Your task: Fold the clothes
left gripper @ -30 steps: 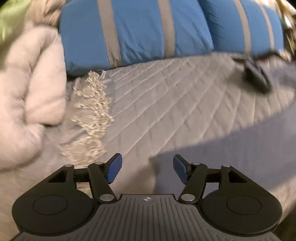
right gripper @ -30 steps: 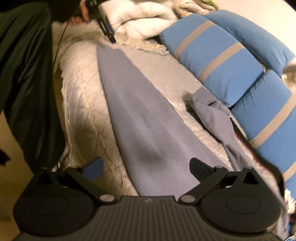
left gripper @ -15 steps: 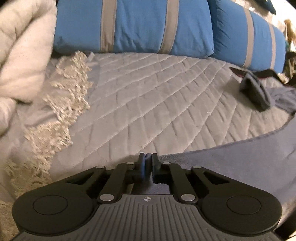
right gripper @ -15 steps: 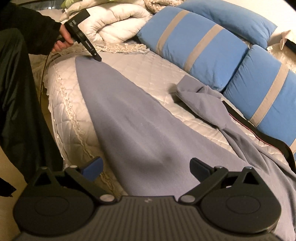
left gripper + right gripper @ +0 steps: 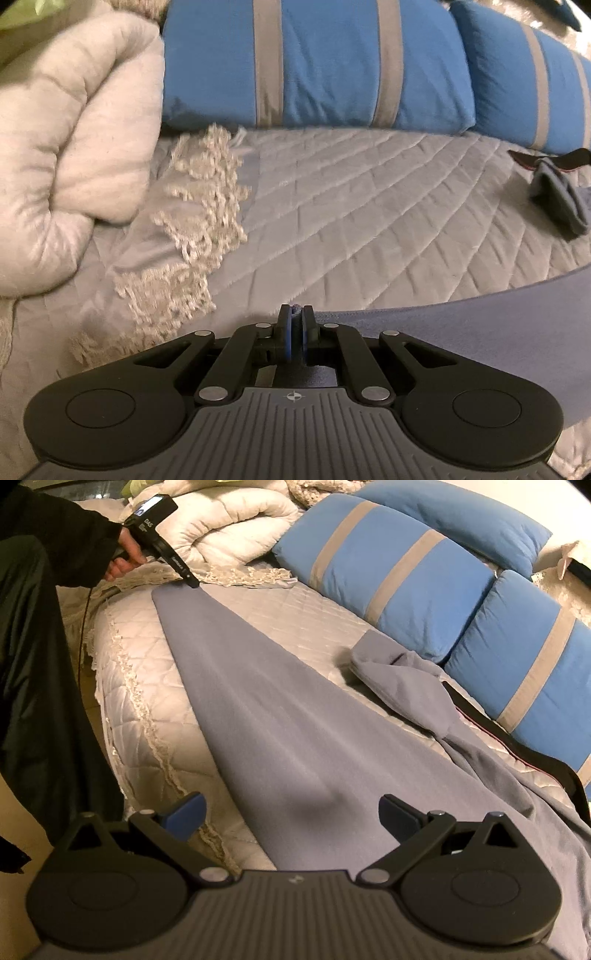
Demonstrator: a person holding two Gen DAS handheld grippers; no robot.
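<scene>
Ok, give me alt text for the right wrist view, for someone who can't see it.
The open right gripper hovers over a long grey-blue garment spread along a quilted white bed. At the far end, a hand holds the left gripper, pinching the garment's tip. Blue striped pillows line the right side.

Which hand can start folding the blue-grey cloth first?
Probably the left gripper: a bit of the blue-grey cloth is between its jaws, though they're easing open. The right gripper is open above it.
</scene>
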